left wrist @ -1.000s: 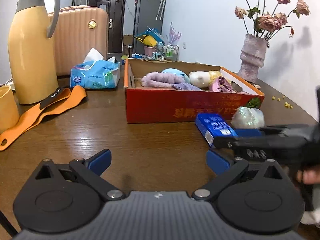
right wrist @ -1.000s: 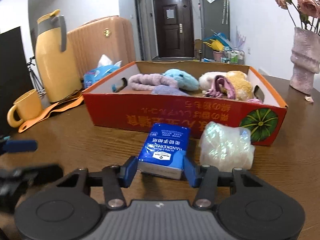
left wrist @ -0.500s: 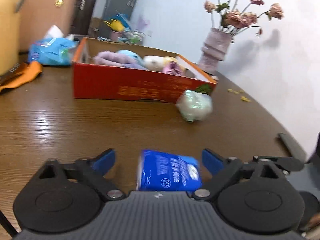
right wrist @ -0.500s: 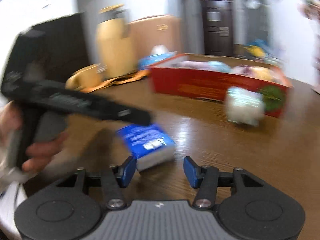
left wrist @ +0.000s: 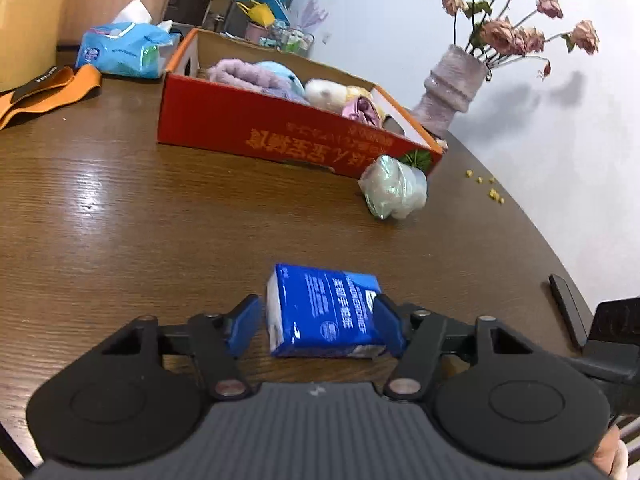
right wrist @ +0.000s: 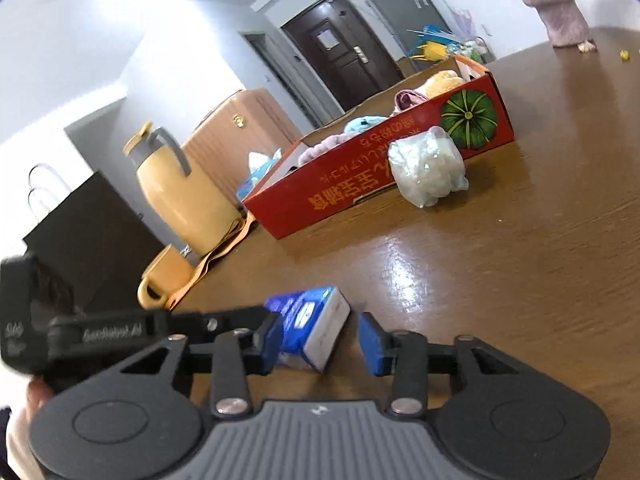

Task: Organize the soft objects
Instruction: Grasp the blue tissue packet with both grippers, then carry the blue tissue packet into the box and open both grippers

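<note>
A blue tissue pack (left wrist: 324,316) lies flat on the brown table (left wrist: 160,240), between the fingers of my left gripper (left wrist: 316,330). Its jaws are closing: the right pad touches the pack and a thin gap shows at the left pad. In the right wrist view the pack (right wrist: 316,324) sits at the tips of my right gripper (right wrist: 322,344), whose jaws are also closing; the left pad overlaps it and the right pad stands clear. A clear bag of pale soft stuff (left wrist: 394,192) rests against the red cardboard box (left wrist: 280,136), which holds several plush toys (left wrist: 256,74).
A vase of dried flowers (left wrist: 452,88) stands behind the box. A blue wipes pack (left wrist: 120,46) and an orange strap (left wrist: 48,88) lie at the left. A yellow jug (right wrist: 180,196), a yellow mug (right wrist: 164,284) and a suitcase (right wrist: 240,132) are further left. A black flat item (left wrist: 566,308) lies by the table's right edge.
The right gripper drew the tissue pack away from the box and loosened on it. The left gripper swung round to the pack and its jaws narrowed around it.
</note>
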Motion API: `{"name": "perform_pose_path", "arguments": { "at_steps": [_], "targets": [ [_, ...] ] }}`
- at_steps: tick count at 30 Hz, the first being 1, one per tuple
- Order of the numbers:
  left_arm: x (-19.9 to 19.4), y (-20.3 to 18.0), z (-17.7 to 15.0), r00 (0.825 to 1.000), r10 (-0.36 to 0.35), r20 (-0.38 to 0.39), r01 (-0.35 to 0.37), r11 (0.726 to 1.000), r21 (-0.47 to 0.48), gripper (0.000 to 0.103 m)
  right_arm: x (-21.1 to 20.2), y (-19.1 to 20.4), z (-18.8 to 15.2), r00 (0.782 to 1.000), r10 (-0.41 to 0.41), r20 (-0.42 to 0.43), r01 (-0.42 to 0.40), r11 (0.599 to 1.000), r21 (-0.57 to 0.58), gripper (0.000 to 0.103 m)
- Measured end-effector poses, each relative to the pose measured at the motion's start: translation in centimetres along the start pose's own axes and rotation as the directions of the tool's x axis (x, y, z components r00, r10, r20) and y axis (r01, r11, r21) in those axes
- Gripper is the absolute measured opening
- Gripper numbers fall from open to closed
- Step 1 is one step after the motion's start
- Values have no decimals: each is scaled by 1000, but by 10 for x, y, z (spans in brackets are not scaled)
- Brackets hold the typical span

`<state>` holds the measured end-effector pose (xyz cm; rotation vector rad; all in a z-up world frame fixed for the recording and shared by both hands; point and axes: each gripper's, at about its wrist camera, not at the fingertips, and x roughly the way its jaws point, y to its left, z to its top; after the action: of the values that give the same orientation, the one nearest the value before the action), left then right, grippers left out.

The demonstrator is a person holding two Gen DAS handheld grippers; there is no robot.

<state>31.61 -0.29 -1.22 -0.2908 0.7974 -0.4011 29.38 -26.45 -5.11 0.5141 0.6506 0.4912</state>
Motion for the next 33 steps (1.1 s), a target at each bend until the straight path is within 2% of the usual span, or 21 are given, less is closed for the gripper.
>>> {"name": "perform_pose_path", "arguments": {
  "at_steps": [2, 3, 5, 6, 17, 21, 24, 28, 31, 33],
  "targets": [
    [2, 4, 3, 1000, -6, 16, 7, 1000, -25, 53, 10, 3, 3, 1000, -22, -7, 22, 1000, 1, 36],
    [5, 5, 5, 1000, 8, 7, -7, 999, -39, 45, 14, 5, 4, 1000, -20, -10, 20, 1000, -1, 35],
    [10, 8, 5, 1000, -4, -3, 4, 999, -50, 37, 21, 8, 3, 999, -24, -22, 24, 1000, -5, 24],
    [10, 9, 3, 1000, 2, 2, -2, 998, -62, 34, 22, 10, 2, 999, -27, -29, 26, 999, -18, 24],
    [-6, 8, -33, 998, -66, 24, 68, 988, -135, 35, -10, 11, -15, 999, -27, -47, 26, 999, -25, 21],
    [-10, 3, -26, 997, -74, 34, 78, 987, -137, 35, -14, 18, -11, 998, -43, -34, 42, 998, -50, 20],
    [-16, -9, 3, 989, -110, 102, 120, 988, -96, 35, -22, 31, 15, 999, -43, 34, 47, 993, -110, 20],
    [-9, -24, 74, 968, -149, 200, 149, 989, 14, 35, -15, 41, 84, 992, -20, 129, 45, 980, -196, 20],
    [28, -23, 141, 966, -175, 189, 175, 984, 13, 36, 16, 39, 148, 984, -53, 168, 94, 965, -244, 20],
    [64, -17, 182, 974, -169, 153, 172, 985, -9, 35, 45, 32, 185, 981, -94, 167, 135, 958, -254, 20]
  ]
}}
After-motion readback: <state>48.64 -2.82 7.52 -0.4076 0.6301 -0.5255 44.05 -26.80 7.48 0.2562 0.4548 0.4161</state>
